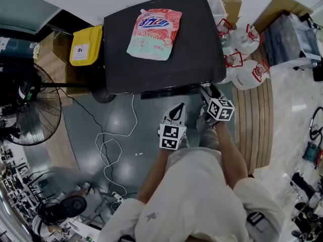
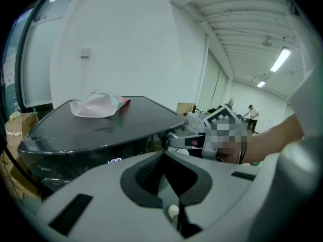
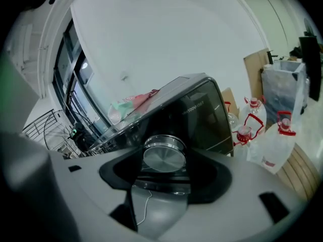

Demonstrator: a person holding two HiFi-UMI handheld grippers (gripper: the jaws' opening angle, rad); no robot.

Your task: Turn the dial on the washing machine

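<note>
Right gripper [image 1: 207, 92]: clamping the dial [image 3: 164, 158], centre frame.
Left gripper [image 1: 175, 112]: jaws pressing together, empty.
Detergent pouch [image 1: 154, 33]: lying atop washing machine [image 1: 192, 59], upper centre.

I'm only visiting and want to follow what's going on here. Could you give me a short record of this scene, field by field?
Machine: black washing machine
On top: pink detergent pouch, lying flat
Right gripper: closed on the silver dial at the machine's front
Left gripper: jaws together, empty, short of the machine
Around it: white jugs, fan, yellow box
</note>
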